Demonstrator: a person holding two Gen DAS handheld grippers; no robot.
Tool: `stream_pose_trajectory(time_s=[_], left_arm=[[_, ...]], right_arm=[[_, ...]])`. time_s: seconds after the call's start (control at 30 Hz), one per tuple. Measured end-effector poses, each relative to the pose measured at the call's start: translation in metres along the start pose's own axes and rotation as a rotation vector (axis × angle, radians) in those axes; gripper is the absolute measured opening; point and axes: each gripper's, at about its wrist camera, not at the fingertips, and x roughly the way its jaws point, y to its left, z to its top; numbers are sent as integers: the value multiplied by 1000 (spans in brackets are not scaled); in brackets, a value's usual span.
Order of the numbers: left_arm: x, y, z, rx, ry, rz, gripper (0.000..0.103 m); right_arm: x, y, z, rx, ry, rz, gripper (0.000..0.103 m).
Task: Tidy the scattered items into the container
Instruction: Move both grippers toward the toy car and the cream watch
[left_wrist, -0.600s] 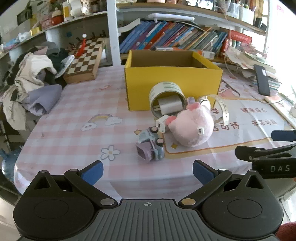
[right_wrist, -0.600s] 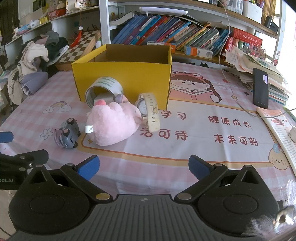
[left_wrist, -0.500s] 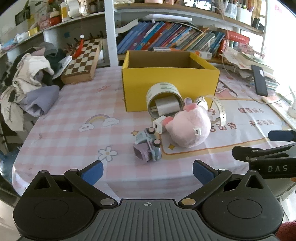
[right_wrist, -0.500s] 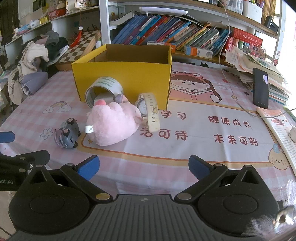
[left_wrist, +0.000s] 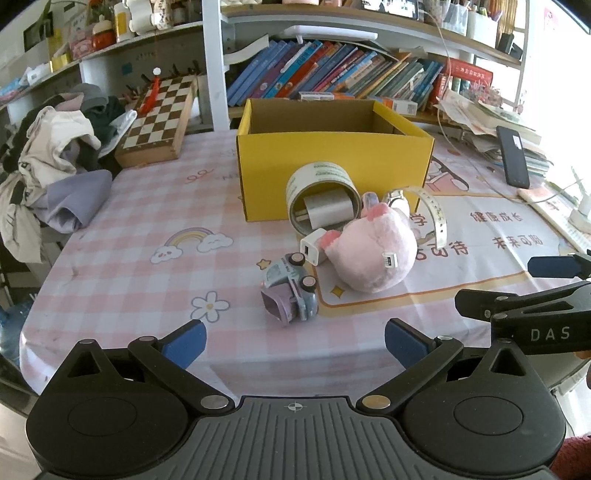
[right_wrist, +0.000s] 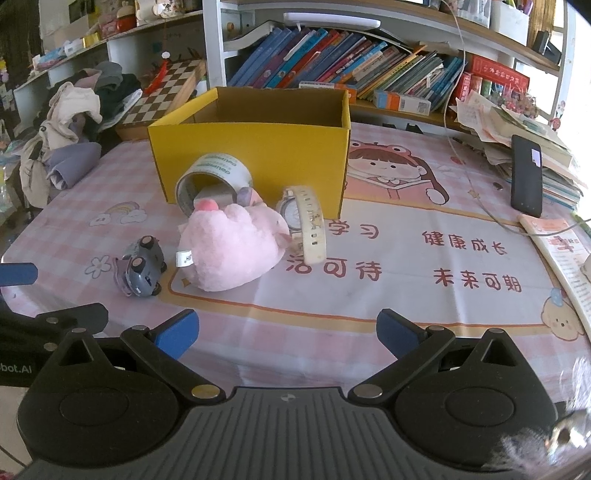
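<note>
The left gripper (left_wrist: 294, 341) hangs over the near edge of the table (left_wrist: 147, 221) with its blue fingers (left_wrist: 184, 341) spread wide and nothing between them; the right gripper (right_wrist: 287, 332) does the same beside it, fingers (right_wrist: 397, 332) fully apart and empty; neither touches any item.

Straight ahead of the left fingers, a short way beyond the tips, a small toy car (left_wrist: 290, 291) lies on its side; just past it and a little toward the right finger sits a pink plush toy (left_wrist: 373, 251), with a small white charger (left_wrist: 312, 245) touching its left side; behind these a roll of tape (left_wrist: 323, 195) lies on its side against the front wall of the yellow box (left_wrist: 332, 155), with a grey block inside its ring; a watch (left_wrist: 424, 210) with a cream strap stands to the right of the plush, near the box's front corner.

From the right gripper, the plush (right_wrist: 232, 251) lies ahead of the left finger, the car (right_wrist: 142, 273) further left beyond that finger, the watch (right_wrist: 304, 221) roughly ahead of the gap between the fingers, and the tape (right_wrist: 214, 181) behind the plush against the box (right_wrist: 251, 155); the box stands open at the top, well beyond both pairs of fingertips; all of these items lie outside it on the table.
</note>
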Motion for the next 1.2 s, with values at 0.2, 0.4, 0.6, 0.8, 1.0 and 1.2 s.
stream_pose_trajectory(time_s=[0.2, 0.4, 0.6, 0.8, 1.0, 1.2], left_arm=[[2, 1, -2, -1, 4, -4, 103], [4, 4, -2, -7, 11, -8, 103], [5, 4, 0, 0, 16, -20, 103], [9, 7, 4, -25, 18, 15, 103], [13, 12, 7, -50, 21, -13, 103], [20, 15, 12, -72, 22, -30, 103]], right_arm=[[-2, -1, 1, 16, -11, -4, 103], [-2, -4, 2, 36, -12, 0, 103], [0, -1, 5, 24, -9, 5, 103], [0, -3, 7, 20, -11, -1, 103], [3, -6, 10, 21, -8, 7, 98], [12, -8, 16, 15, -3, 17, 89]])
